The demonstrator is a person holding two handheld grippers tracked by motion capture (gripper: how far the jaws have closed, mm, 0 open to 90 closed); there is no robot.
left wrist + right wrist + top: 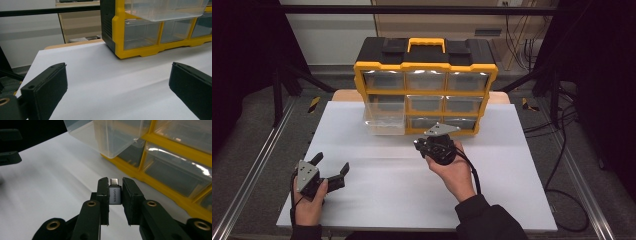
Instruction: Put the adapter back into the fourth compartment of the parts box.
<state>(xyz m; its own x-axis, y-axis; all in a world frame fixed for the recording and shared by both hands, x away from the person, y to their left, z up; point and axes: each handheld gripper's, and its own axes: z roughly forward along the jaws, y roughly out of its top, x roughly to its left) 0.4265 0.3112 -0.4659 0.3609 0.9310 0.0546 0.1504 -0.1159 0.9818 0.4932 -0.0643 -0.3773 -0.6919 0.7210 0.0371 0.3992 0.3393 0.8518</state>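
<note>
Nearest the camera, the left gripper (pixel 331 170) rested by the table's (pixel 377 200) near left corner, jaws spread wide with nothing between them. Further in, the right gripper (pixel 115 185) hovered near the middle, its jaws pinched on a small grey USB adapter (pixel 115 194), metal plug forward. Behind it, a yellow organiser (pixel 426 90) stood at the far edge, one clear drawer (pixel 384 119) pulled out.
</note>
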